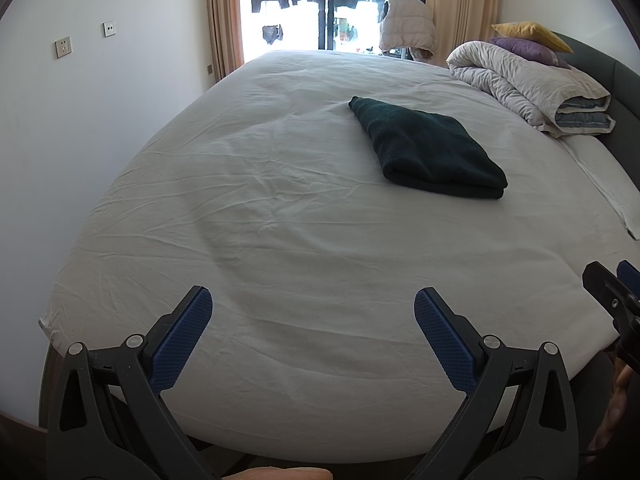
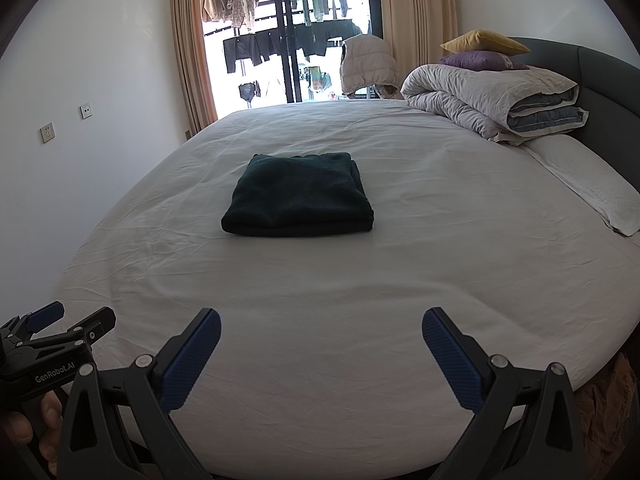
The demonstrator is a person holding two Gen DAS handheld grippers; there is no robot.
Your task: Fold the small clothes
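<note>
Jaws spread wide and empty on both my left gripper (image 1: 313, 322) and right gripper (image 2: 321, 342), dark green folded cloth (image 2: 298, 194) lying on the bed (image 2: 320, 280) well ahead of them, so a careless pinch could drag those layers apart.
</note>
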